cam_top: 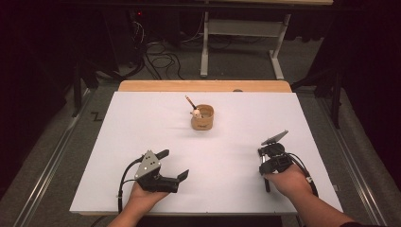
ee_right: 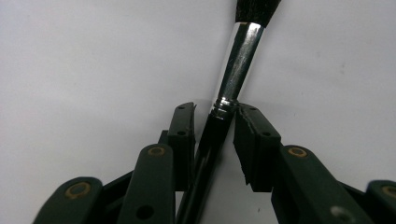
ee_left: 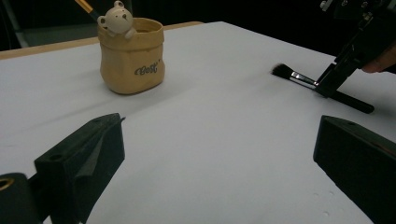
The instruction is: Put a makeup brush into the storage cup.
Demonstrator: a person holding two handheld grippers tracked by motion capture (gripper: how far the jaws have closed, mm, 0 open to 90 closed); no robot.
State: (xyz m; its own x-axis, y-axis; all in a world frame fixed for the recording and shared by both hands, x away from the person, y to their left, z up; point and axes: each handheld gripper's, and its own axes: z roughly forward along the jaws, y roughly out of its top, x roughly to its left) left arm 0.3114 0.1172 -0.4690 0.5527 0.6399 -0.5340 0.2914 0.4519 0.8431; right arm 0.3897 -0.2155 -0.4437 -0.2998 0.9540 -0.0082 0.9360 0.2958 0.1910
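Reading "Gost" in dark script, tan sack-shaped pot (ee_left: 131, 58) with bear figure (ee_left: 116, 19), right gripper (ee_right: 214, 122) straddling black makeup brush (ee_right: 243, 51) flat on white table (ee_left: 224, 140), grasp uncertain, left gripper (cam_top: 174, 164) splayed wide, holding nothing.

Black-handled makeup brush (ee_right: 243, 51), silver ferrule, dark bristles, lying flat on white table (ee_right: 93, 56).

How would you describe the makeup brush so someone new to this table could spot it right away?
Start at the white table and go to its right side, where the right gripper is lowered. Between its fingers lies the makeup brush: a slim black handle, shiny silver collar and dark bristles, lying flat, unlike the brush standing in the tan bear pot.
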